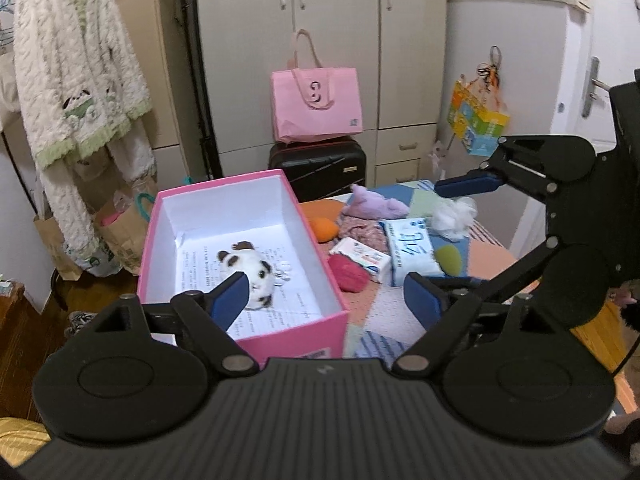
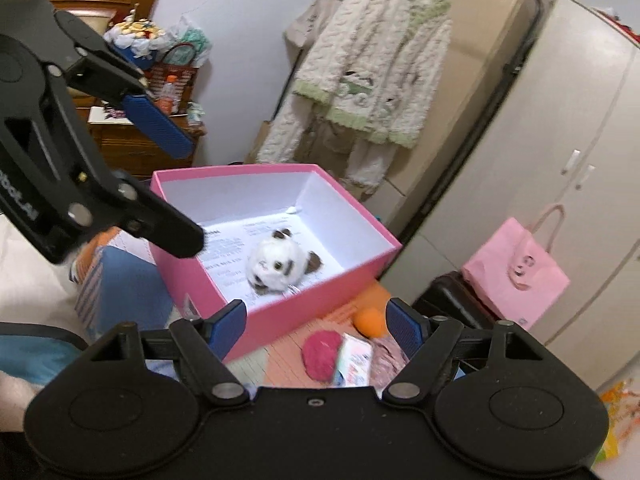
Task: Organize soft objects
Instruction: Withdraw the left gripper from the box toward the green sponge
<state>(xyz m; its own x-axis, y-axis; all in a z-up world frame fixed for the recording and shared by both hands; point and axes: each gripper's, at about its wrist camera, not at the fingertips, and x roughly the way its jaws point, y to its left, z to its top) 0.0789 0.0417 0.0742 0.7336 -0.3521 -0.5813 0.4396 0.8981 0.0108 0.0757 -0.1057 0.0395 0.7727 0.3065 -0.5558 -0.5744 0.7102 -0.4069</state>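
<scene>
An open pink box (image 1: 296,336) stands on the patchwork bed, with a white-and-brown panda plush (image 1: 256,268) lying on printed paper inside it. My left gripper (image 1: 324,300) hovers open and empty over the box's near right corner. To the right of the box lie a red woolly ball (image 1: 350,274), an orange plush (image 1: 324,228), a purple plush (image 1: 376,206) and a white fluffy wad (image 1: 456,216). My right gripper (image 1: 456,232) stands open over that pile. In the right wrist view the right gripper (image 2: 316,328) is empty, near the box (image 2: 276,324) and panda (image 2: 276,268); the left gripper (image 2: 184,188) is at upper left.
A blue tissue pack (image 1: 412,252), a small white packet (image 1: 362,258) and a floral cloth (image 1: 364,228) lie among the soft things. A pink tote (image 1: 316,104) sits on a black suitcase (image 1: 320,164) before the wardrobes. Fleece pyjamas (image 1: 76,80) hang at left above paper bags.
</scene>
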